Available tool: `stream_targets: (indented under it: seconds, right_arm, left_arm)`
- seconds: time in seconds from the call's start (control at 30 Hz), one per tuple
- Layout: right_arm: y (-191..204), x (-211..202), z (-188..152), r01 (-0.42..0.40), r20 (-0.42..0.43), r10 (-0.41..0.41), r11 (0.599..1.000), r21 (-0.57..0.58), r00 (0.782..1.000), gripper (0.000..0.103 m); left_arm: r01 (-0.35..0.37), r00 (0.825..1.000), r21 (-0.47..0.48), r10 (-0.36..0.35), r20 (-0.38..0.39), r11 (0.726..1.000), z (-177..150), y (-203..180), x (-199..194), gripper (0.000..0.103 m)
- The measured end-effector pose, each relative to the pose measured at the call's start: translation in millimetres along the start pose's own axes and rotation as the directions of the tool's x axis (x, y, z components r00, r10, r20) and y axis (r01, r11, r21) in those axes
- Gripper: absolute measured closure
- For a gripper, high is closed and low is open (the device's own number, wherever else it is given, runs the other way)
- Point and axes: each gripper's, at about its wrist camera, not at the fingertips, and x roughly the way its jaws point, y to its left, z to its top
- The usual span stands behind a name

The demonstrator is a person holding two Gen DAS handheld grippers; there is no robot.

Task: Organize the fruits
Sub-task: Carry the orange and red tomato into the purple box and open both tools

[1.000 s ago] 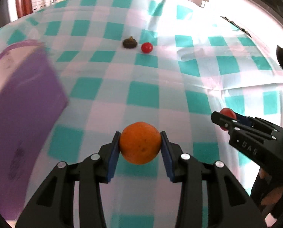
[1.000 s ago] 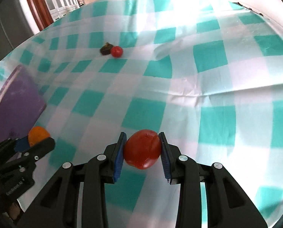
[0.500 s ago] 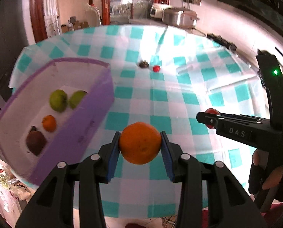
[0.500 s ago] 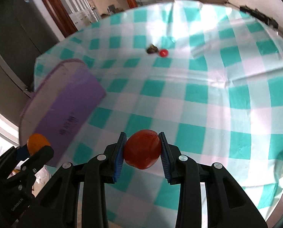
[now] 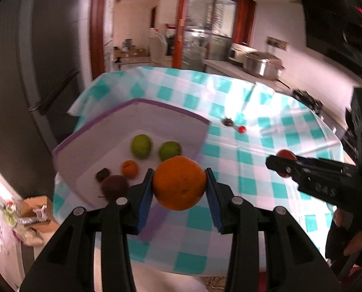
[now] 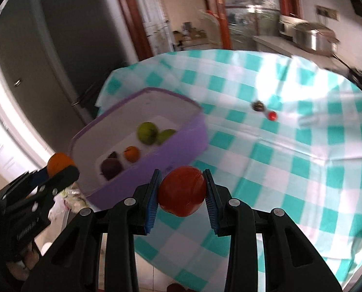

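Note:
My left gripper (image 5: 179,186) is shut on a large orange (image 5: 179,183), held high above the near corner of a purple bin (image 5: 132,102). Inside the bin lie two green fruits (image 5: 141,146), a small orange (image 5: 130,169) and a dark purple fruit (image 5: 114,186). My right gripper (image 6: 182,192) is shut on a red tomato (image 6: 182,191), raised over the checked tablecloth just right of the bin (image 6: 193,143). Each gripper shows in the other's view: the right one (image 5: 284,166) at the right edge, the left one (image 6: 59,168) at the lower left.
A small red fruit (image 5: 241,129) and a dark fruit (image 5: 227,121) lie far out on the teal-and-white cloth (image 5: 254,185). A cardboard box (image 5: 33,206) and bags sit on the floor left of the table. Steel pots (image 5: 262,65) stand on a counter behind.
Both grippers have risen and pulled back from the table with their fruits still held. The bin's inside and the room beyond have come into view.

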Motion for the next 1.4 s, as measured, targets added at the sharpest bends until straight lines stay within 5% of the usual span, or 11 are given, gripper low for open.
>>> stream_targets:
  seconds: [0.33, 0.67, 0.97, 1.2, 1.4]
  right_arm:
    - [49, 39, 30, -0.113, -0.061, 0.104, 0.978, -0.173, 0.993, 0.068]
    - [68, 170, 112, -0.137, -0.281, 0.068, 0.962, -0.236, 0.957, 0.068]
    - [30, 288, 150, -0.07, -0.495, 0.084, 0.996, 0.047, 0.865, 0.068]
    - [51, 327, 144, -0.007, -0.543, -0.064, 0.992, -0.127, 0.837, 0.068]
    - [56, 341, 137, 0.03, -0.567, -0.139, 0.98, -0.197, 0.812, 0.068]
  left_arm:
    - [-0.099, 0.994, -0.222, 0.086, -0.065, 0.97, 10, 89, 21, 0.062]
    - [-0.15, 0.959, -0.295, 0.066, -0.277, 0.944, 55, 126, 114, 0.062]
    - [-0.297, 0.864, -0.378, 0.078, -0.498, 0.877, 70, 158, 225, 0.062]
    - [-0.347, 0.804, -0.333, 0.095, -0.587, 0.877, 61, 167, 268, 0.061]
    - [-0.361, 0.78, -0.314, 0.1, -0.617, 0.878, 52, 168, 281, 0.061]
